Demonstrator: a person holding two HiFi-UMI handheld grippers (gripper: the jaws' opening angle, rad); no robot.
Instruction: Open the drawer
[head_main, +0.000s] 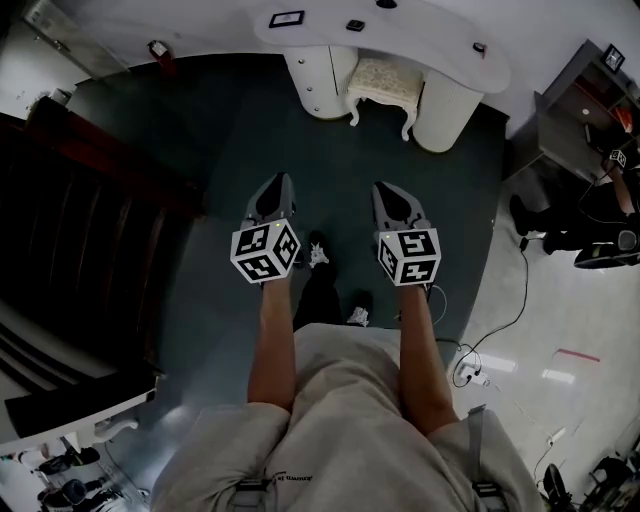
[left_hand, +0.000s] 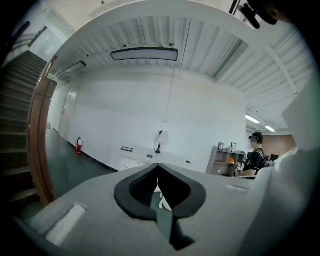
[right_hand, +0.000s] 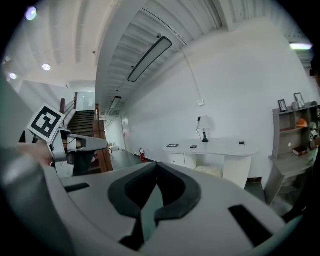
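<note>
L gripper (head_main: 277, 182) & R gripper (head_main: 386, 188) sit side by side, apart, both aimed fwd. Desk (head_main: 440, 45) stands well ahead of both jaws, against the wall. Stool (head_main: 383, 82) is under the desk, between drawer unit (head_main: 318, 80), ahead of L jaws & a bit right, and 2nd pedestal (head_main: 445, 118), ahead-right of R jaws. Lamp (right_hand: 204, 135) is on the desk top. Staircase (head_main: 70, 220) runs left of L jaws. Fire extinguisher (left_hand: 79, 146) is far ahead-left, by the wall. Shelf unit (head_main: 580, 95) stands ahead-right of R jaws, w/ a person (head_main: 600, 215) near it, right of R jaws. Cable (head_main: 505, 310) lies on the floor, right of & behind R jaws.
</note>
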